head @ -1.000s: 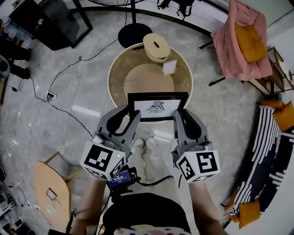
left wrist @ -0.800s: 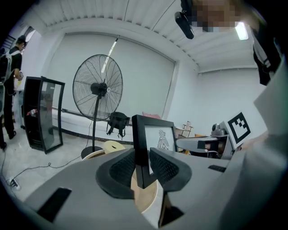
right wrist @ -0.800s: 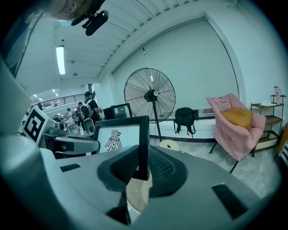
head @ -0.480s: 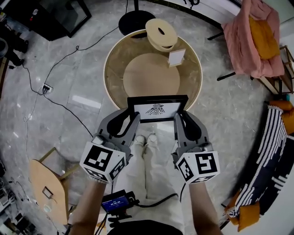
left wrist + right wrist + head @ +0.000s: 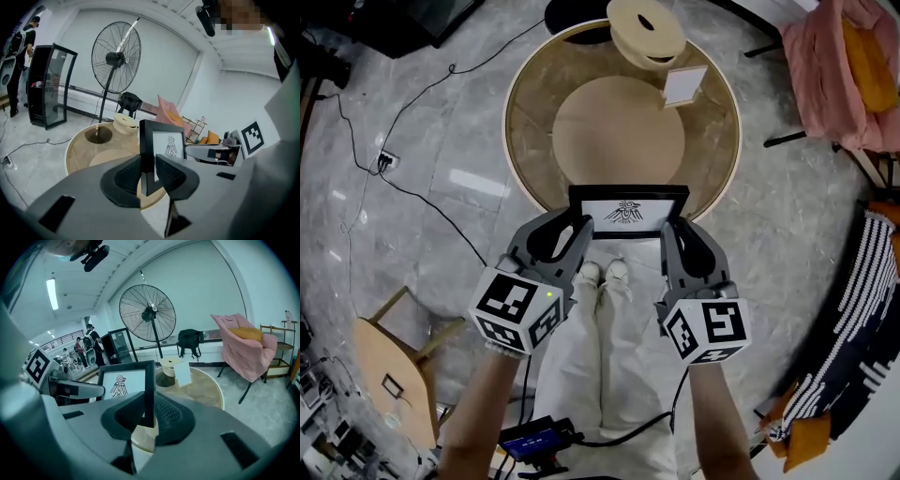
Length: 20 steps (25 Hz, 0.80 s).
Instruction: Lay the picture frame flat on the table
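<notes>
A black picture frame (image 5: pixel 628 211) with a white print of a dark figure stands upright, held in the air over the near rim of the round glass table (image 5: pixel 517 141). My left gripper (image 5: pixel 578 225) is shut on its left edge, and my right gripper (image 5: pixel 672 228) on its right edge. In the left gripper view the frame (image 5: pixel 164 145) rises from between the ribbed pads of the left gripper (image 5: pixel 149 171). The right gripper view shows the frame (image 5: pixel 126 383) pinched the same way in the right gripper (image 5: pixel 149 411).
On the table's far side sit a round beige holder (image 5: pixel 647 30) and a white card (image 5: pixel 684 84). A pink chair (image 5: pixel 853 75) is at the right, a striped blanket (image 5: pixel 853 319) lower right, a small wooden side table (image 5: pixel 389 375) lower left, a cable (image 5: pixel 403 192) on the floor.
Both grippers and the frame have moved forward toward the table, so the frame now hangs over its near rim. Both grips stay on the frame's side edges.
</notes>
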Each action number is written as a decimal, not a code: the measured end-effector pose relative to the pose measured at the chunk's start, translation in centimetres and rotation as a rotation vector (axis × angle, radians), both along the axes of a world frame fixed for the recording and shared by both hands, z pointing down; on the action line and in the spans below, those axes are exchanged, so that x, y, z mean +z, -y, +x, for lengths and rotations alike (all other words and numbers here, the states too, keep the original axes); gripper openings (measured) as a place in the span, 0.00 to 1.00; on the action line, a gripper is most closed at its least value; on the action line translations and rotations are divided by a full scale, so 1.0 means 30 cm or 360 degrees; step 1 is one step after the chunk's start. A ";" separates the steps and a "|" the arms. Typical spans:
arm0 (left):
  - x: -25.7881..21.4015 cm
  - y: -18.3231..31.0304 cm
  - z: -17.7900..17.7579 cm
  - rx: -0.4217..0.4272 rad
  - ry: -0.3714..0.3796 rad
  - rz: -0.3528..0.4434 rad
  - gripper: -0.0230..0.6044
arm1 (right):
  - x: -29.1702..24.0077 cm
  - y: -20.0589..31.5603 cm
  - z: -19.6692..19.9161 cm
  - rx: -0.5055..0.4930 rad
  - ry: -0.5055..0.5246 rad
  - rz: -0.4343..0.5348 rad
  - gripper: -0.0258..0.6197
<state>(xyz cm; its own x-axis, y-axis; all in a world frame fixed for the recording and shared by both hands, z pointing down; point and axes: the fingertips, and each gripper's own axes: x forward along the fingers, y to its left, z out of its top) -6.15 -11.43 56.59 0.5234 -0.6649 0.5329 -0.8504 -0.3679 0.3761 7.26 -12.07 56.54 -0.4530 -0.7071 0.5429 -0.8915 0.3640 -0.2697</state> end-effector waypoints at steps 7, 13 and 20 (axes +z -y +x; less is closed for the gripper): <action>0.216 0.036 -0.007 0.0016 0.0009 -0.0096 0.21 | 0.205 0.026 -0.008 -0.0005 -0.0022 -0.0056 0.16; 0.365 0.098 0.005 0.0033 0.0021 -0.0163 0.21 | 0.351 0.077 0.004 0.0023 -0.0053 -0.0128 0.16; 0.510 0.133 0.004 0.0052 0.0051 -0.0260 0.22 | 0.508 0.115 0.000 0.0039 -0.0026 -0.0234 0.16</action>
<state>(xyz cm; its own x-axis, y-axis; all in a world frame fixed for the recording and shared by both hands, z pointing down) -6.03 -15.42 71.88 0.5243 -0.5508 0.6494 -0.8515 -0.3319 0.4060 7.25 -15.52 71.78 -0.4268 -0.6302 0.6486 -0.9044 0.2997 -0.3039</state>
